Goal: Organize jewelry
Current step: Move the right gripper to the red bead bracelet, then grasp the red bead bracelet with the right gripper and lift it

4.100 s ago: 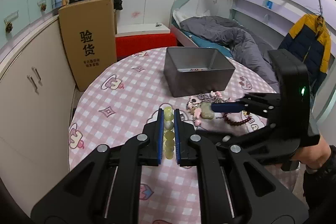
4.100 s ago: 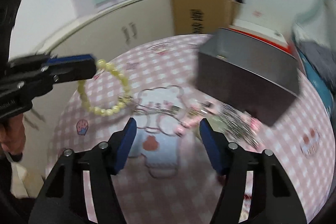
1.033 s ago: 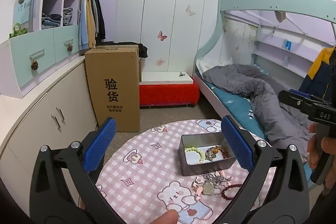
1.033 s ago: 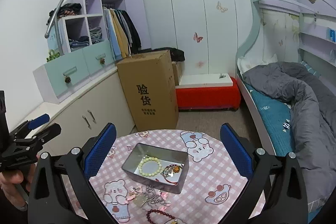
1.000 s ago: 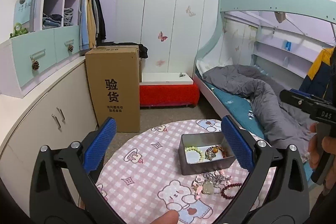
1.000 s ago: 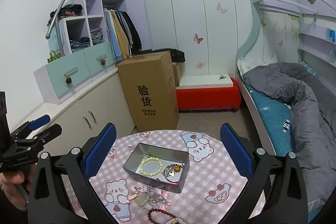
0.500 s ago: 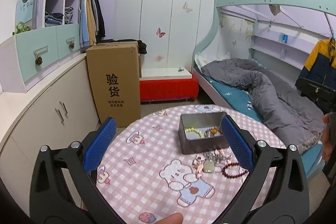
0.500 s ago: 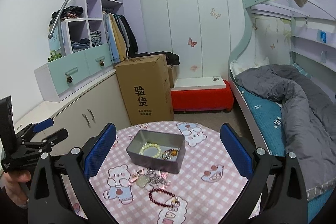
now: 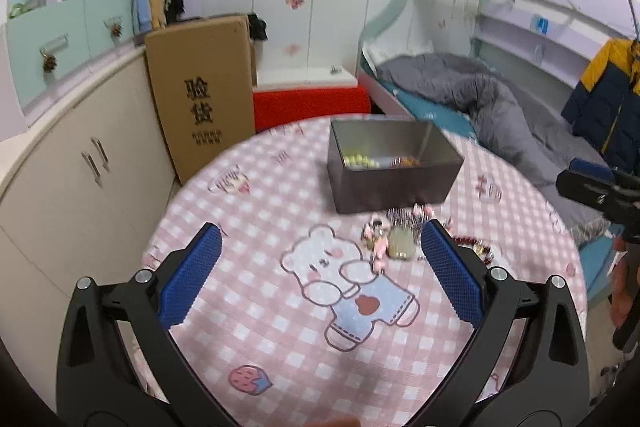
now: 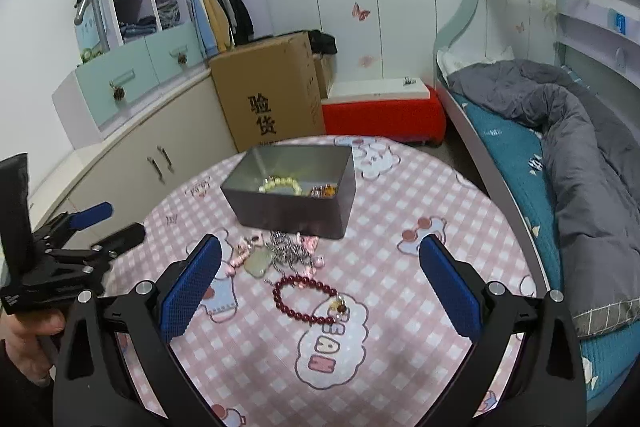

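Note:
A grey metal tin (image 10: 340, 211) stands on the round pink checked table (image 10: 400, 347); it holds a pale green bead bracelet (image 10: 280, 184) and an amber piece (image 10: 324, 190). In front of it lie a tangle of silver chain and pink charms (image 10: 280, 251) with a pale jade pendant (image 10: 258, 263), and a dark red bead bracelet (image 10: 306, 297). My right gripper (image 10: 320, 281) is open and empty above the red bracelet. My left gripper (image 9: 320, 267) is open and empty above the table, with the tin (image 9: 392, 187) and the jewelry pile (image 9: 400, 239) ahead.
A tall cardboard box (image 10: 276, 91) and a red bench (image 10: 384, 115) stand behind the table. Cream cabinets (image 9: 60, 167) run along the left. A bed with a grey duvet (image 10: 580, 147) is on the right. The table's edge (image 9: 576, 267) is near the pile.
Both grippers have come down from high above toward the table, still open. The green bracelet that my left gripper held four seconds ago now lies in the tin.

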Motion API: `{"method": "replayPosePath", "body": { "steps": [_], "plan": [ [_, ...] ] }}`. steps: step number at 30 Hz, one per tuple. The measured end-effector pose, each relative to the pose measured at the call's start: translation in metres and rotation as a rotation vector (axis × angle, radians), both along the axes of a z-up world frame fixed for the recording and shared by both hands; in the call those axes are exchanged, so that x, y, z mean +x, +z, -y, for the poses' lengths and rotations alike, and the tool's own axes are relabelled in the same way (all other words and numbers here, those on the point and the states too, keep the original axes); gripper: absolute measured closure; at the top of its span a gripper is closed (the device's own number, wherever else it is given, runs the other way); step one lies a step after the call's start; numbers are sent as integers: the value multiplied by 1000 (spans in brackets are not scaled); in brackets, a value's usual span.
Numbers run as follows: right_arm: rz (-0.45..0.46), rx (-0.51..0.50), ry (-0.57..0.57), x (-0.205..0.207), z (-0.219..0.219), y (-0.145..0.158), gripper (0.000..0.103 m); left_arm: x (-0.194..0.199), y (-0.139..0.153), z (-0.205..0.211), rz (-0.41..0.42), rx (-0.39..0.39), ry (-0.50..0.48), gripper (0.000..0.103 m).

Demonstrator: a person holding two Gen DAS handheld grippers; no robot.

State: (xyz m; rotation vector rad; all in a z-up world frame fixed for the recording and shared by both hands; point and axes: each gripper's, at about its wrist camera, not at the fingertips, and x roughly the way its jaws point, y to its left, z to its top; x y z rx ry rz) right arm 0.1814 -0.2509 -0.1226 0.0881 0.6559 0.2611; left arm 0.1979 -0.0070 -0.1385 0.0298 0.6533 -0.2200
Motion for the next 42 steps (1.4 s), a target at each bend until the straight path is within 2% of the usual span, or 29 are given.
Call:
{"method": "replayPosePath", "body": {
  "steps": [8,12,18,20,21,22,23,24,26,28,30,33,34,35,37,42],
  "plan": [
    [-64,-8,10,6,-1,-21,7,29,-50,29,-118,87,-79,6],
    [-100,-20,16,8,-2,-33,7,41,-69,37,-169,111,-111,13],
    [-135,-20,38,13,-3,-47,7,55,-83,44,-220,98,-158,41],
    [-146,-19,75,15,-8,-51,8,54,-81,48,-218,83,-204,70],
    [-151,-23,94,15,-11,-54,9,54,-81,49,-218,80,-215,74],
    [-156,-31,111,16,-15,-56,14,53,-80,50,-221,69,-233,85],
    [-164,-34,124,17,-19,-58,20,53,-80,51,-224,59,-242,89],
    [-178,-33,145,19,-22,-62,23,52,-79,51,-227,48,-251,89],
    [-196,-39,175,22,-30,-69,37,48,-78,49,-231,25,-262,89],
    [-204,-50,201,24,-37,-74,46,44,-75,45,-231,7,-265,90],
    [-205,-60,240,26,-46,-80,51,41,-72,41,-227,-8,-262,90],
    [-228,-160,260,31,-60,-97,63,39,-66,32,-219,-31,-243,90],
    [-198,-189,260,28,-63,-97,69,38,-64,29,-216,-36,-239,90],
    [-198,-203,247,27,-63,-98,82,37,-61,26,-210,-40,-235,90],
    [-212,-194,237,26,-56,-97,96,34,-56,21,-200,-49,-229,89],
    [-232,-92,237,13,-34,-91,97,27,-45,12,-179,-76,-225,89]
  ]
}}
